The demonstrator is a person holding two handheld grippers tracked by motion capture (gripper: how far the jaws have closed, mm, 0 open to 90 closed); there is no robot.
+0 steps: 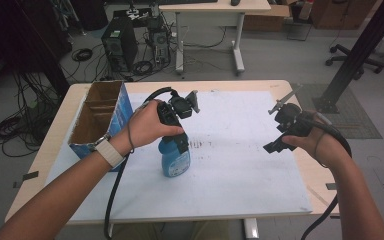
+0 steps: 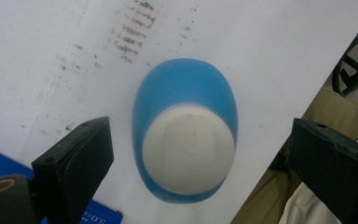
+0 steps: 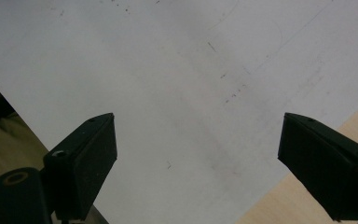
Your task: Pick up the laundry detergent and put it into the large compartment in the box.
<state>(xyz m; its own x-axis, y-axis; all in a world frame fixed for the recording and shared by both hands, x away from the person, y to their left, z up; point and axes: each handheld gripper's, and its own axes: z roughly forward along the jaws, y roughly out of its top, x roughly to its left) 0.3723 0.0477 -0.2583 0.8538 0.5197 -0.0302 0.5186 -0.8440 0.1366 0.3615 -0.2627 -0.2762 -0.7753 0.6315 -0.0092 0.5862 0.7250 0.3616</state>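
Blue bottle [image 1: 175, 159] stands beside the open cardboard box [image 1: 100, 116].

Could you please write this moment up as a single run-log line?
left gripper: open, above upright blue plastic bottle with white cap | right gripper: open, holding nothing, over white mat | open cardboard box: left of bottle

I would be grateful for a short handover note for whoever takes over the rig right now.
Left hand-held gripper: open, straight above the blue bottle, jaws wide on either side of its white cap, not touching.
Right hand-held gripper: open, holding nothing, over the white mat near the table's right edge.
Bottle stands upright on the mat, right of the open cardboard box.
Done: left gripper lined up over the bottle.
Left: probably lower, close on the bottle, then lift it.
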